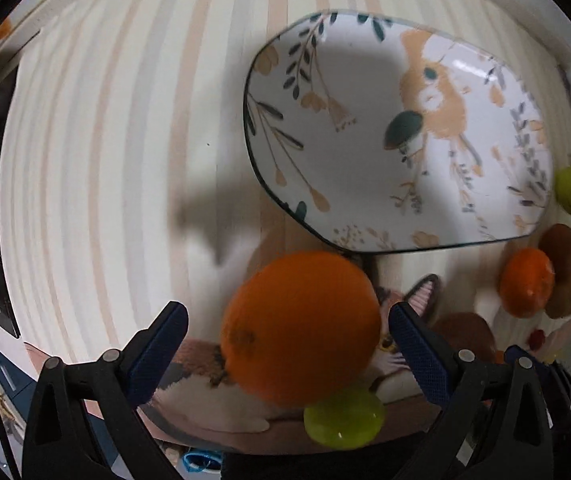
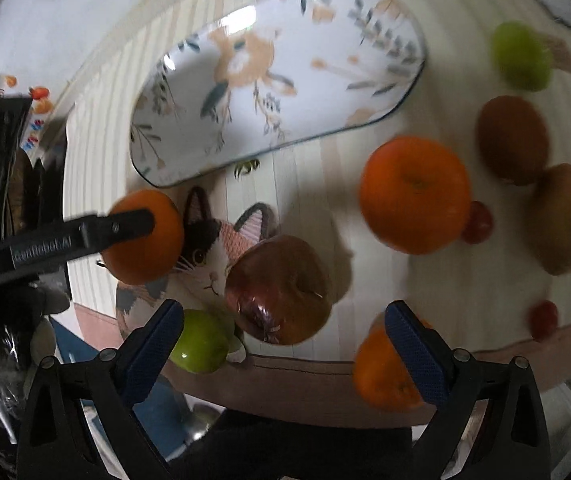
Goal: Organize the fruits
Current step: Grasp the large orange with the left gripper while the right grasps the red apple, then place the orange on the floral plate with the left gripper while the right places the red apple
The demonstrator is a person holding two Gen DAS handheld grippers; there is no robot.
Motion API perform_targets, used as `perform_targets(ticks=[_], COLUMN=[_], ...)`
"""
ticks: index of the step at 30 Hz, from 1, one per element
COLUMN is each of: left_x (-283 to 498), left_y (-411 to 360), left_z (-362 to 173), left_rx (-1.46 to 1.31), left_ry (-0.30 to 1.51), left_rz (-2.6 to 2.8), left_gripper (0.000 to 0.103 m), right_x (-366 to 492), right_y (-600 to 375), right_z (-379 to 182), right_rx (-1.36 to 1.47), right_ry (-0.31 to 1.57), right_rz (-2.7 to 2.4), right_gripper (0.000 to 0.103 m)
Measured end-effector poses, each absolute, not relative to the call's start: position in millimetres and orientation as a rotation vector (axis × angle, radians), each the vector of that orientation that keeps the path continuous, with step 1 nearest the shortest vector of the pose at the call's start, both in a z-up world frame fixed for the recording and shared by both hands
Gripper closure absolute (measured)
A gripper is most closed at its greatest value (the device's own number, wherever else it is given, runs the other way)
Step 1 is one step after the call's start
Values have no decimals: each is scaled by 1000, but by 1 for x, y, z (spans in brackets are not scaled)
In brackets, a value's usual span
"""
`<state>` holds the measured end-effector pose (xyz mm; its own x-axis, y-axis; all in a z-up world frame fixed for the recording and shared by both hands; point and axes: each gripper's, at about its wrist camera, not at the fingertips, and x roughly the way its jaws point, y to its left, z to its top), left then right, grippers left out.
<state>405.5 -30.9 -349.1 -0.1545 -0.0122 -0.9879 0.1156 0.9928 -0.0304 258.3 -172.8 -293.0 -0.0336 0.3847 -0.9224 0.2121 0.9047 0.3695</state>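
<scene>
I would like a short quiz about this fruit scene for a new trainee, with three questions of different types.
1. True or false: the plate already holds fruit.
2. Which fruit lies between the left gripper fingers? A) orange B) banana C) pear
3. Fill in: the right gripper hovers, jaws ____, above the red apple.

Key: 1 false; 2 A; 3 open.

My left wrist camera looks steeply down, close over the orange point(image 1: 301, 330) between my fingers, my right one hangs close over the apple point(image 2: 279, 288), and both share the floral plate point(image 1: 365, 80) point(image 2: 325, 92) ahead.
</scene>
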Motion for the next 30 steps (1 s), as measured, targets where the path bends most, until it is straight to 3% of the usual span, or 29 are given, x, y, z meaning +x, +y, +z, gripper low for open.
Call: perform_targets(ticks=[4, 6, 10, 15, 23, 30], left_x=[401, 398, 387, 366, 335, 319], left_y=[-30, -29, -31, -30, -11, 34], left_z=[-361, -357, -344, -328, -310, -259], left_rx=[62, 7, 69, 143, 156, 90], left_ry=[1741, 1724, 1676, 1618, 1556, 1515], left_rz=[-119, -148, -125, -118, -130, -138], left_gripper=[6, 20, 20, 21, 21, 21], right_x=[264, 267, 270, 267, 263, 271], right_y=[-162, -158, -152, -140, -125, -126], right_z=[-313, -319, -334, -345, -339, -312], right_rx=[476, 458, 460, 428, 377, 339], right_ry=[1669, 1676, 1708, 1711, 1661, 1600], right_rz=[176, 173, 167, 157, 148, 163], right_gripper=[2, 3, 8, 34, 34, 34])
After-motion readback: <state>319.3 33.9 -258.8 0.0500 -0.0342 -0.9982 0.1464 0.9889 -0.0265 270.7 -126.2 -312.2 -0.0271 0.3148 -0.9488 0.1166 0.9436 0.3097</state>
